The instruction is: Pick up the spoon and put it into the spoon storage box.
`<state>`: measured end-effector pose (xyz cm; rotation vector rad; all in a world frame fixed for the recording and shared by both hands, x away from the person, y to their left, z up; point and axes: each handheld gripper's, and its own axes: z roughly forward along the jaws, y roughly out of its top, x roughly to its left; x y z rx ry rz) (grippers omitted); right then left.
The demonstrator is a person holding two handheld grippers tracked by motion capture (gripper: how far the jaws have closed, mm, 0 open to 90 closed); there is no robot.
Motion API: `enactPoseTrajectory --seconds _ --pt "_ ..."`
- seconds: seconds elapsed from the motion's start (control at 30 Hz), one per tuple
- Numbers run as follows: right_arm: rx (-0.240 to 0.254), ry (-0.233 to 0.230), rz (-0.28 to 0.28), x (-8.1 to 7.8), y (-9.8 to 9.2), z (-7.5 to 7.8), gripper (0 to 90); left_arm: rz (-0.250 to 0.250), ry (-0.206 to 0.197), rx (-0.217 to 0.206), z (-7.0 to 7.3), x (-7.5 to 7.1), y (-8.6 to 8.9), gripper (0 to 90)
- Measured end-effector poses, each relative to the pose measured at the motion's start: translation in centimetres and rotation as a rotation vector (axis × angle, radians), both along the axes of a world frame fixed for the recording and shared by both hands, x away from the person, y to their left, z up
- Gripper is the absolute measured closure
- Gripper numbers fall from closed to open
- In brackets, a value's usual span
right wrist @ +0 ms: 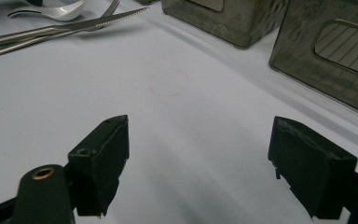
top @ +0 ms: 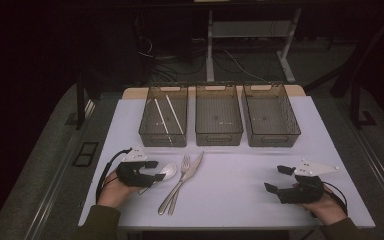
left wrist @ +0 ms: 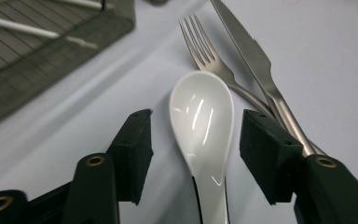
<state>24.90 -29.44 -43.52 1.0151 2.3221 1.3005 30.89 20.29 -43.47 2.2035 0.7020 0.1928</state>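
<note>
1. Straddling the white spoon (left wrist: 202,122), your left gripper (left wrist: 196,149) has a jaw on either side of the bowl; gaps show on both sides, so nothing is clamped yet.
2. You come at the spoon from its handle end, which puts the widest part of the bowl between the pads; a grasp there looks likely to slip on the glossy curve, so judge whether the neck just behind it would hold better.
3. The spoon lies on the white surface (top: 240,175) at the near left, just beside the fork (left wrist: 204,51) and the knife (left wrist: 256,60), whose handles cross close to your right-hand jaw. Keep that jaw clear of them so that only the spoon comes up.
4. Three smoky plastic bins stand in a row at the far edge. The left bin (top: 163,116) already holds two pale chopsticks (top: 169,116), while the middle bin (top: 219,116) and the right bin (top: 271,116) look bare, which suggests one kind of utensil per bin.
5. Your right gripper (top: 276,179) rests low over bare surface at the near right, jaws spread wide and holding nothing, well apart from the cutlery, leaving the left room to work.
</note>
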Motion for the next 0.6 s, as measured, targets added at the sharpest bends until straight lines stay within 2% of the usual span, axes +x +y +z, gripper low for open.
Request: enactPoseTrajectory --seconds 0.27,0.4,0.6 --pt "-0.011 -0.001 0.0 -0.01 0.09 -0.06 20.0 -0.007 0.032 0.044 -0.59 -0.07 -0.31 52.6" --pt "-0.012 0.001 0.0 -0.01 0.08 -0.08 20.1 -0.014 0.057 0.051 -0.9 0.06 -0.32 55.9" --pt "-0.017 -0.003 -0.002 -0.01 0.07 -0.07 20.1 -0.017 0.06 0.057 -0.93 0.11 -0.37 58.3"
